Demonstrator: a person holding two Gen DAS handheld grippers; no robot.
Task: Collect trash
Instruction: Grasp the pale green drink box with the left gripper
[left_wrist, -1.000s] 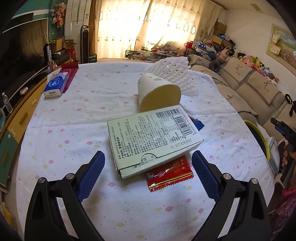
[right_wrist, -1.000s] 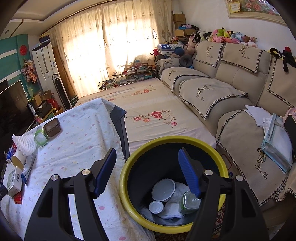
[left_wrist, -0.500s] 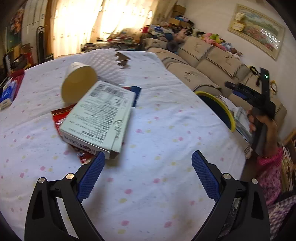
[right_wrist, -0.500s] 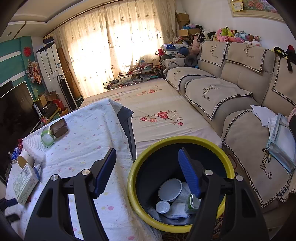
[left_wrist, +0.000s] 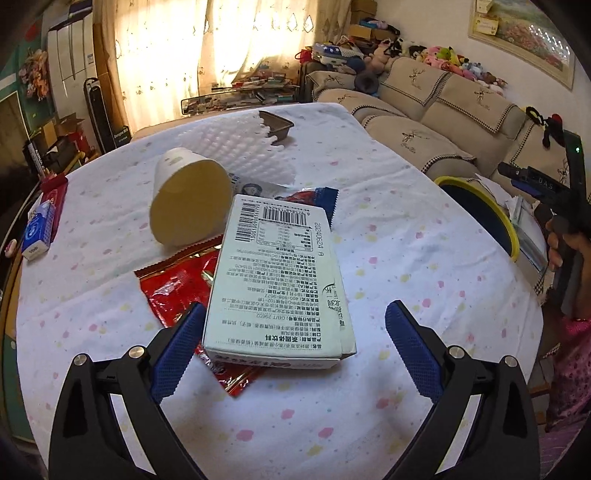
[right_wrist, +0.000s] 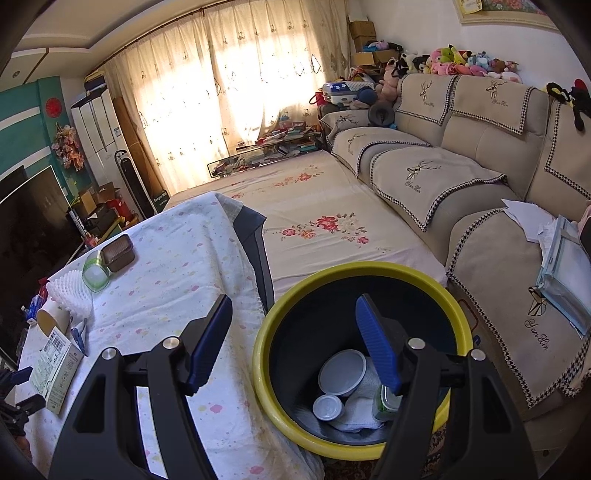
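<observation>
The bench (left_wrist: 424, 258) is the largest thing in view, draped in a white cloth dotted with small pink and yellow flower marks. Beside its right edge stands the trash bin (right_wrist: 280, 417), a round black tub with a thick yellow rim; at its bottom lie 2 white round lids, crumpled white paper and a clear cup with green trim.

On the bench, a white foam sheet (left_wrist: 236, 146) with a bumpy grid surface and torn edges lies at the far side, with a brown plastic tray (left_wrist: 276, 124) just beyond it. The carton (left_wrist: 279, 280) lies flat near the front: a pale green-white rectangular box, printed face up with 2 barcodes, a small table and dense black text, its near end flap slightly open. It rests on a crinkled red foil wrapper (left_wrist: 173, 288), and a second wrapper with a blue serrated edge (left_wrist: 325, 199) pokes out behind it. Touching the carton's far left corner is a cream paper cup (left_wrist: 186, 203), tipped on its side with the open mouth facing the camera. A blue tissue pack (left_wrist: 37, 232) sits well apart at the left edge.

The left gripper (left_wrist: 293, 343) hangs low over the bench, its jaws spread wide and holding nothing; the left blue pad is just beside the carton's near left corner, the right one apart from it.

The right gripper (right_wrist: 293, 343) hovers above the bin, jaws wide apart and empty.
</observation>
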